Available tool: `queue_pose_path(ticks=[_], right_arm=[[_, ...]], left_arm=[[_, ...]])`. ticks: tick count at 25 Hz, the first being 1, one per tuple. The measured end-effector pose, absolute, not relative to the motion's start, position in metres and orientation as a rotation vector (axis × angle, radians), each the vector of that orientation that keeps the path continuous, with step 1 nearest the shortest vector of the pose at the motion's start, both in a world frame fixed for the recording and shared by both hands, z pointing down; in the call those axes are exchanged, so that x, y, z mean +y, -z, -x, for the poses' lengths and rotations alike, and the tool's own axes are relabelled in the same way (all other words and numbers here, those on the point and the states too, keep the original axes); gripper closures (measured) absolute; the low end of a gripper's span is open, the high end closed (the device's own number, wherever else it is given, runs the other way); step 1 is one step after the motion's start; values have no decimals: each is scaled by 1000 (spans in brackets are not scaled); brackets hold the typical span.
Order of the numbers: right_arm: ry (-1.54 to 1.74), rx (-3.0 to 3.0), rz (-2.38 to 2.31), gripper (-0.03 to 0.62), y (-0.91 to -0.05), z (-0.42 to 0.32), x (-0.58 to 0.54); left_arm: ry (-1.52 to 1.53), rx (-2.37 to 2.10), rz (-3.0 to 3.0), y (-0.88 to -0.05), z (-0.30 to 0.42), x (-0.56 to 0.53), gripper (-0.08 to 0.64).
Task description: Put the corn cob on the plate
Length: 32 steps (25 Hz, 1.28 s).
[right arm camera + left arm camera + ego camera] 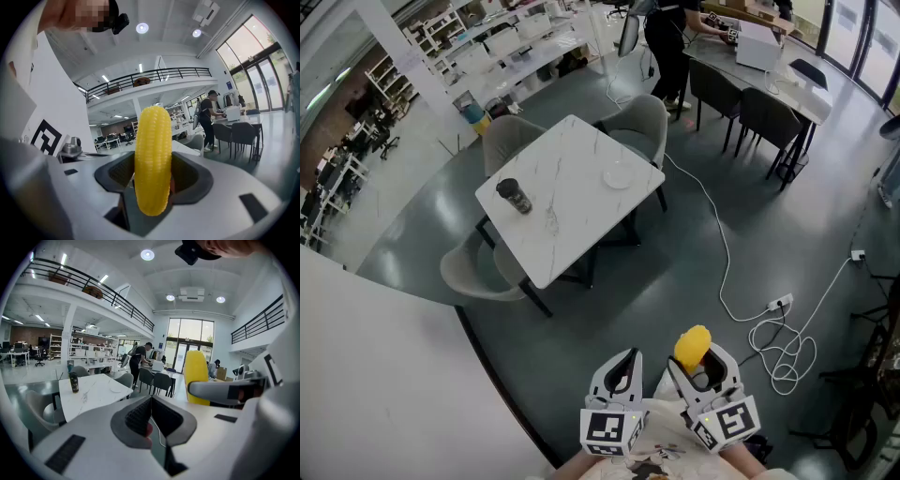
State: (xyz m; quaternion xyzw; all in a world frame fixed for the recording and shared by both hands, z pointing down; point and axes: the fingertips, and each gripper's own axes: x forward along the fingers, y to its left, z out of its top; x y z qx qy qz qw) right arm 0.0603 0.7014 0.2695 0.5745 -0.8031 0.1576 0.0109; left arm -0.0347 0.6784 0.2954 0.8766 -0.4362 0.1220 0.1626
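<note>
Left gripper (151,411) has its jaws pressed together on nothing, spare for now. Ahead, the plate (617,175) sits on the white table (572,220), well apart from me. My right gripper (152,180) clamps the corn cob (152,154) upright at its middle, which I judge makes a balanced carry.

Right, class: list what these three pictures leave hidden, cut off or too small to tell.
- Head view: the corn cob's lower end, hidden inside the right tongs.
- Head view: what, if anything, lies on the plate; too small.
- Head view: the dark cup's label; too small.
- Right gripper view: the plate cannot be found; the corn cob fills the middle.
</note>
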Motion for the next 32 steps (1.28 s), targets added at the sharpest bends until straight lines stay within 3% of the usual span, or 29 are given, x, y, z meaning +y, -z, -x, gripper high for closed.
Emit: queue_pose_path(ticks=[22,32], right_arm=[[-451,-2614,-1678,357,-273,-63,732],[-486,-2564,-1676,357,-285,-58,690]], left_arm=[[-425,-1237,-2448,-316,20,706,552],[-413,-1217,-2460,-320,24,666,552]])
